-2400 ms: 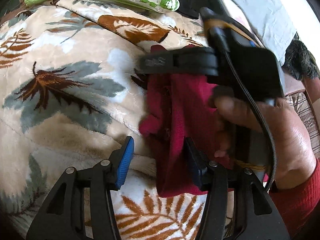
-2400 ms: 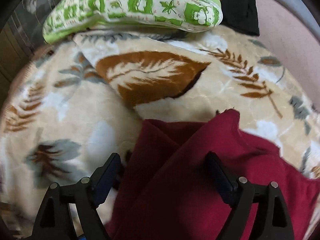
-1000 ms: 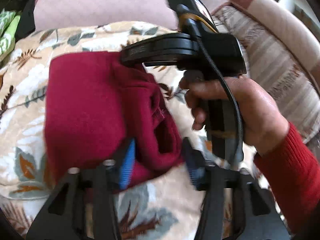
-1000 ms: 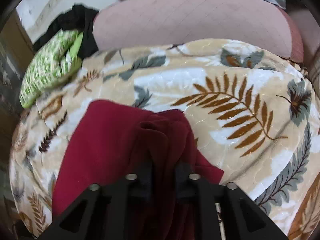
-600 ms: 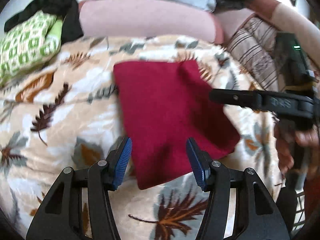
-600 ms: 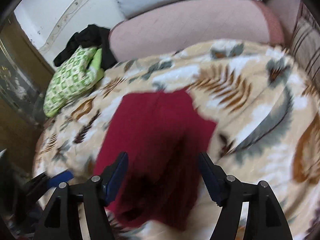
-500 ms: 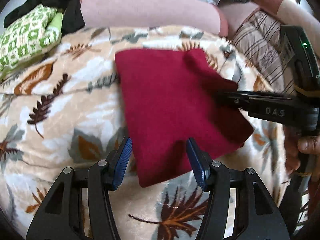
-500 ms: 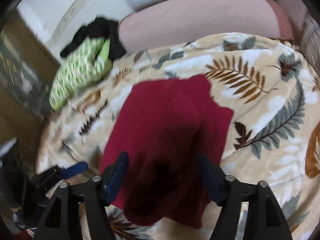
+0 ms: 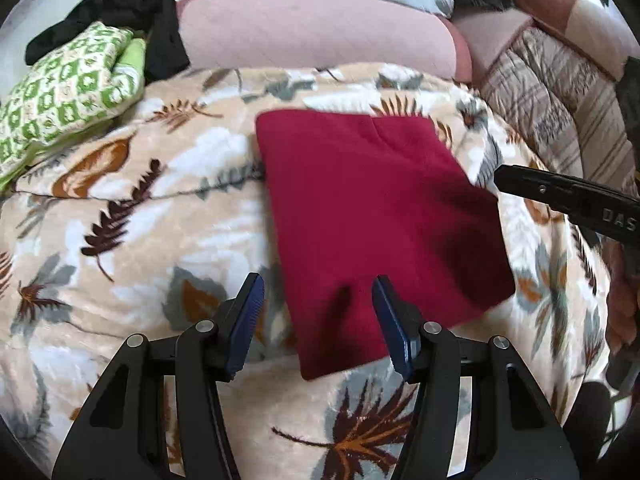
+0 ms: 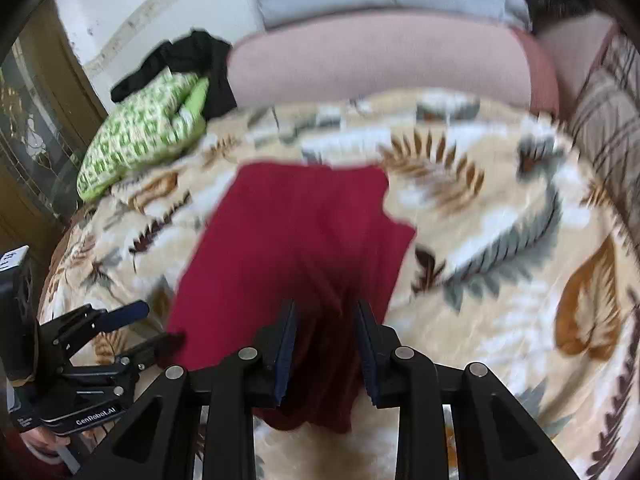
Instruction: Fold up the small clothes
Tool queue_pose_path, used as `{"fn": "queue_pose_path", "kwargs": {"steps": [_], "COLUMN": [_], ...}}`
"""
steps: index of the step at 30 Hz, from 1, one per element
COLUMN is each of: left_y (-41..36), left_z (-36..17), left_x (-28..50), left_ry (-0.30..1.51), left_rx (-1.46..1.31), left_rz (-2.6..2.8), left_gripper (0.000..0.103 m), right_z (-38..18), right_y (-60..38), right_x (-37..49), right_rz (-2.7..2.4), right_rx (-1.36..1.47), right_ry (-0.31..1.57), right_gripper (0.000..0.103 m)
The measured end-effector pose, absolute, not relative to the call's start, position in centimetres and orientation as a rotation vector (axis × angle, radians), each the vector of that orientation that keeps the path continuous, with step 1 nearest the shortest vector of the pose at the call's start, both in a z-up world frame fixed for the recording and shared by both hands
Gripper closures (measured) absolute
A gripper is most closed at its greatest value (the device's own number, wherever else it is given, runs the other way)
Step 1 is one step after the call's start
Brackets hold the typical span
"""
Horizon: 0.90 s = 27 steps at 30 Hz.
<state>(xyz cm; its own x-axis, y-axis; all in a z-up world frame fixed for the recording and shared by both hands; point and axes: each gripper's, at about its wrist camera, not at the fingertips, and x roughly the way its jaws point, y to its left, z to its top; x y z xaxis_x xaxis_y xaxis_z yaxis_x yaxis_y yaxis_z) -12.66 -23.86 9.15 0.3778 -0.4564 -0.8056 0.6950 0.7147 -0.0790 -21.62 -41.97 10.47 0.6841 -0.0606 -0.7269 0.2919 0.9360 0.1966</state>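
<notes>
A dark red garment (image 9: pixel 372 216) lies folded into a flat rectangle on the leaf-print blanket (image 9: pixel 140 208). My left gripper (image 9: pixel 318 318) is open and empty, just above the garment's near edge. My right gripper (image 10: pixel 325 340) is open with its jaws partly closed, hovering over the garment's (image 10: pixel 296 248) near right corner without holding it. The right gripper's finger (image 9: pixel 560 194) shows at the right of the left wrist view, and the left gripper (image 10: pixel 116 332) shows at the lower left of the right wrist view.
A green patterned folded cloth (image 9: pixel 64 92) and a black garment (image 9: pixel 136 12) lie at the back left. A pink cushion (image 9: pixel 320 36) runs along the back, and a striped quilt (image 9: pixel 560 96) lies to the right.
Both grippers let go of the red garment and pulled back from it. The garment now lies flat and folded. The right gripper's jaws have narrowed since half a second ago.
</notes>
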Motion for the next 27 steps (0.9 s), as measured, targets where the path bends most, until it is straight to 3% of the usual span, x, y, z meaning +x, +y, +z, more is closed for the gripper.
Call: {"fn": "queue_pose_path", "kwargs": {"steps": [7, 22, 24, 27], "left_y": [-24.9, -27.8, -27.9, -27.9], "left_z": [9.7, 6.1, 6.1, 6.2], "left_x": [-10.8, -8.9, -8.9, -8.9], "left_ry": [0.894, 0.948, 0.952, 0.946], "left_rx": [0.272, 0.293, 0.291, 0.296], "left_rz": [-0.707, -0.695, -0.694, -0.689], "left_gripper": [0.047, 0.047, 0.047, 0.047], "right_z": [10.9, 3.9, 3.1, 3.6], "right_y": [-40.9, -44.8, -45.7, -46.1], "right_x": [-18.5, -17.3, -17.7, -18.5], "right_rz": [-0.177, -0.291, -0.296, -0.272], "right_rx": [0.293, 0.363, 0.423, 0.499], "right_ry": [0.77, 0.828, 0.83, 0.796], "right_gripper": [0.074, 0.074, 0.066, 0.065]}}
